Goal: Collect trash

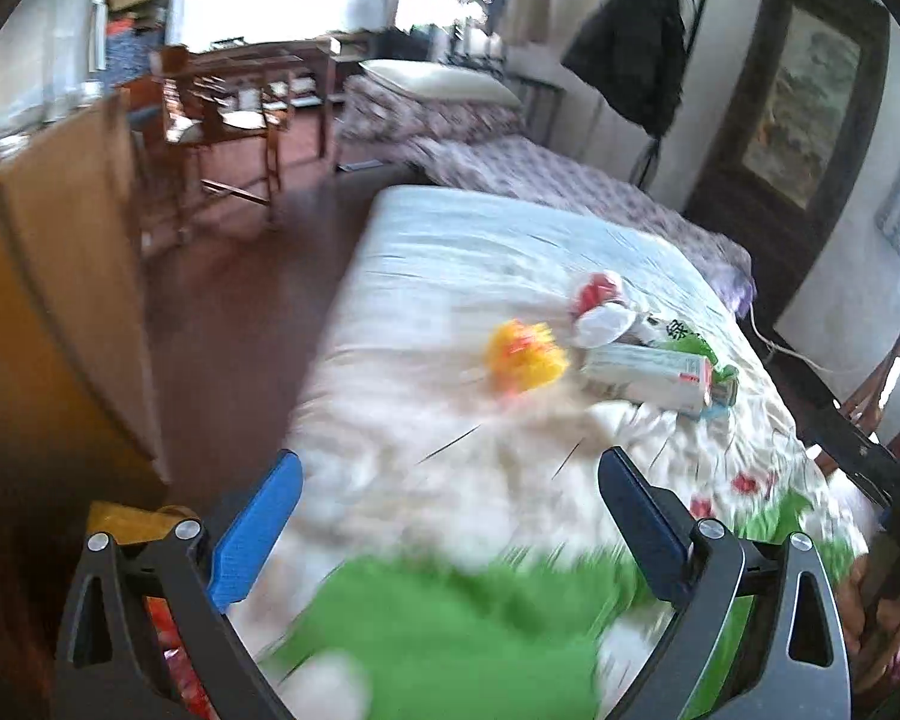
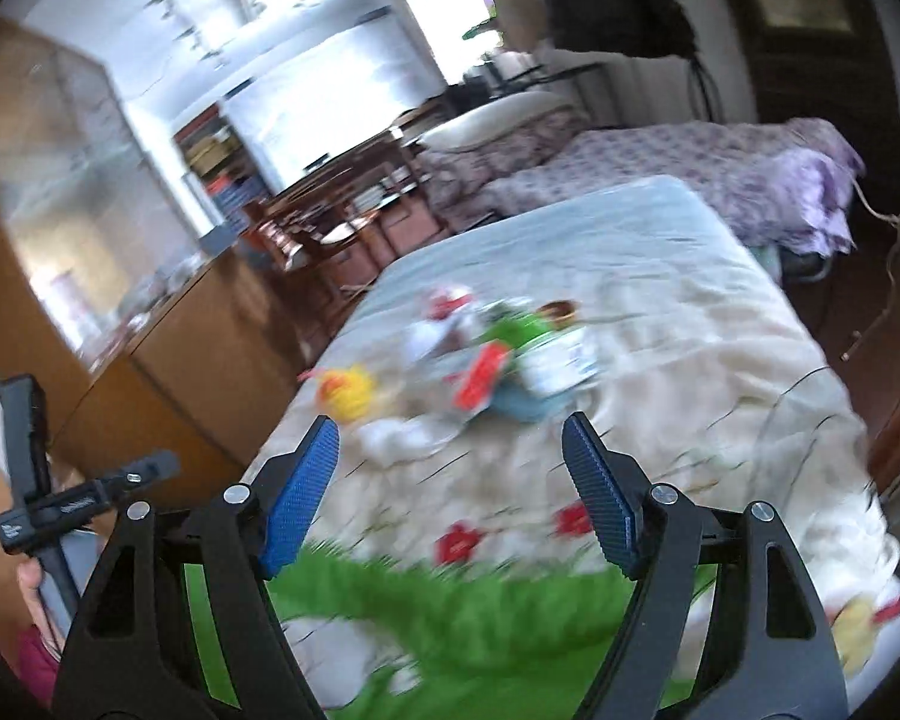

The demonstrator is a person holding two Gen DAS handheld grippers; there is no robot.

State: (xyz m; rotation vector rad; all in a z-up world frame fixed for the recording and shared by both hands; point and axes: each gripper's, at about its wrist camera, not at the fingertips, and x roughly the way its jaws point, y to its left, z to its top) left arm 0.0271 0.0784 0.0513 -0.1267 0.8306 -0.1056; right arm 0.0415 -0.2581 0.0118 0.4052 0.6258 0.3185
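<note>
A pile of trash lies on the bed (image 1: 450, 252): a crumpled yellow wrapper (image 1: 525, 354), a white carton (image 1: 648, 375), a red and white wrapper (image 1: 597, 294) and a green packet (image 1: 687, 339). My left gripper (image 1: 450, 492) is open and empty, above the near bed cover, short of the pile. In the right wrist view the same pile shows: yellow wrapper (image 2: 348, 390), red packet (image 2: 480, 378), green packet (image 2: 519, 327), white carton (image 2: 561, 369). My right gripper (image 2: 450, 456) is open and empty, just short of the pile. Both views are blurred.
A green patterned cover (image 1: 450, 618) lies at the near bed end. A wooden cabinet (image 1: 48, 300) stands left, across dark red floor (image 1: 234, 312). A second bed (image 1: 570, 180) with purple cover is behind. Table and chairs (image 1: 234, 102) stand far left. The left gripper's handle (image 2: 30, 480) shows at left.
</note>
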